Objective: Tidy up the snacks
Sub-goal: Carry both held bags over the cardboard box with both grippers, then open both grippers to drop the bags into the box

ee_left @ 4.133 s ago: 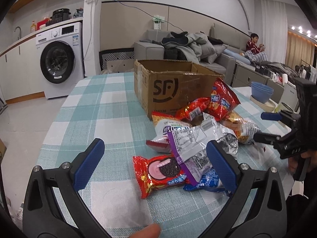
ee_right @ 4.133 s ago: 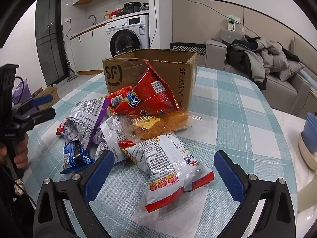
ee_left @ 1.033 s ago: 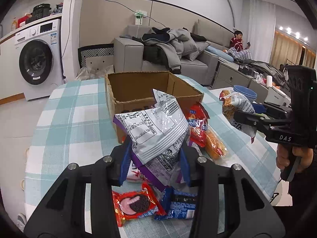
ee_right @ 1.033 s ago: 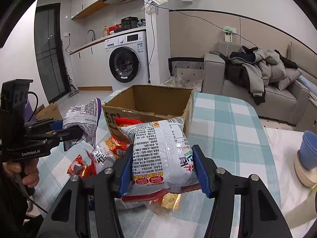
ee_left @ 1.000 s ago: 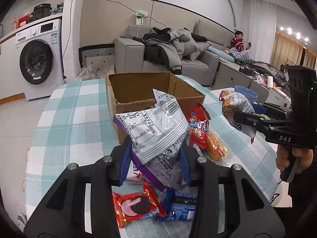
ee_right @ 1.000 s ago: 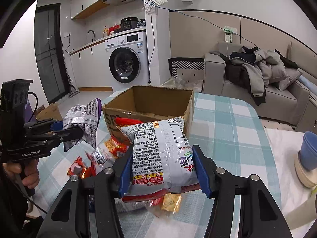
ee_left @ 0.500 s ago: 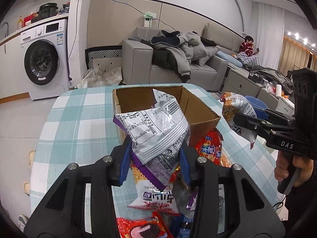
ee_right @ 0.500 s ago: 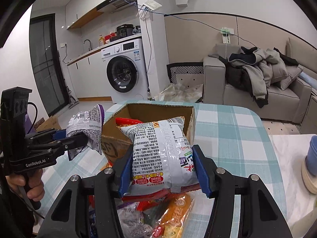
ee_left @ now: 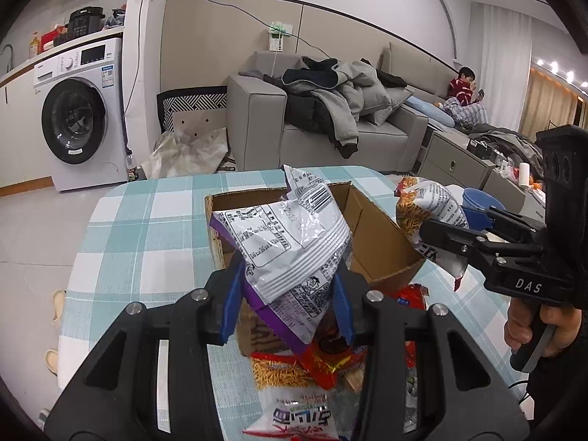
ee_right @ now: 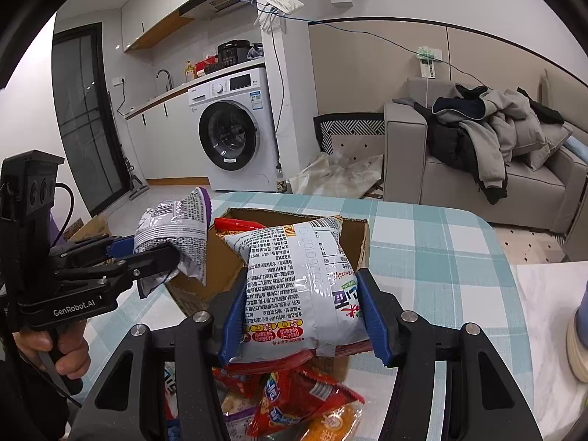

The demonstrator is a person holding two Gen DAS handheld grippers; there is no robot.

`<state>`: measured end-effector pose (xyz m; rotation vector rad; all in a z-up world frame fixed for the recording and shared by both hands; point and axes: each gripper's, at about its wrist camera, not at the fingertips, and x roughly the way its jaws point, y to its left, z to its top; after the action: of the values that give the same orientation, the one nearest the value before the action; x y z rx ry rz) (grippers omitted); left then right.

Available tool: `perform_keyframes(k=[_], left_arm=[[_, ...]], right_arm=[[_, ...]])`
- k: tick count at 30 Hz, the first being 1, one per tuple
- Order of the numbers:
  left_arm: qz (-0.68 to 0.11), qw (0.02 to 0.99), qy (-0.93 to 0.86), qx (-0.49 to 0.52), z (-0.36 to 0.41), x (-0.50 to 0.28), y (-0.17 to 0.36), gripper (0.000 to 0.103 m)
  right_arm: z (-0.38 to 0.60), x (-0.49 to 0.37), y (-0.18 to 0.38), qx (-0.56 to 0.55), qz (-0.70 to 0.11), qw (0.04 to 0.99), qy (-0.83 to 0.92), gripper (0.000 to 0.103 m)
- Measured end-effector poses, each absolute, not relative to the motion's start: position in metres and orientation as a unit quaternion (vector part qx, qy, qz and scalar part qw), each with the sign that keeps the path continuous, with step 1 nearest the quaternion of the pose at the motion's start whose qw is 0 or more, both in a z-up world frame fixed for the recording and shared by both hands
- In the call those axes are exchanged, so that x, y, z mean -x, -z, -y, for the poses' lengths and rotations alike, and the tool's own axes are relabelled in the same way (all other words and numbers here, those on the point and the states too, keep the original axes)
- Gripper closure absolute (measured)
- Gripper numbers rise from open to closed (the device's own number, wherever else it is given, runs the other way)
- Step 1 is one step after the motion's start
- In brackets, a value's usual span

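Grippers: two, the left gripper [ee_left: 286,297] and the right gripper [ee_right: 299,312], each clamped on one snack bag.
Held bags: two, a silver-and-purple bag [ee_left: 290,239] and a silver-and-red bag [ee_right: 301,286].
Cardboard box [ee_left: 371,235]: one, open-topped, on the checked counter [ee_left: 147,220].
Loose snack packets on the counter at the box's near side: several, overlapping; exact count cannot be told. One red packet [ee_right: 239,225] shows at the box.
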<state>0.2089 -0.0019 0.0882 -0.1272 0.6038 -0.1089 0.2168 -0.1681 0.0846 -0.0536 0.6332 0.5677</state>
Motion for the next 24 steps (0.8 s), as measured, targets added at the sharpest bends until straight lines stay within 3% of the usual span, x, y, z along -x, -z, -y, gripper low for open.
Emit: perform_keyframes(k=[24], left_arm=[[-0.331, 0.941, 0.048, 0.055, -0.002, -0.275, -0.055, 0.064]], right_arm=[[0.134, -0.265, -0.057, 0.038, -0.335, 0.895, -0.293, 0.046]])
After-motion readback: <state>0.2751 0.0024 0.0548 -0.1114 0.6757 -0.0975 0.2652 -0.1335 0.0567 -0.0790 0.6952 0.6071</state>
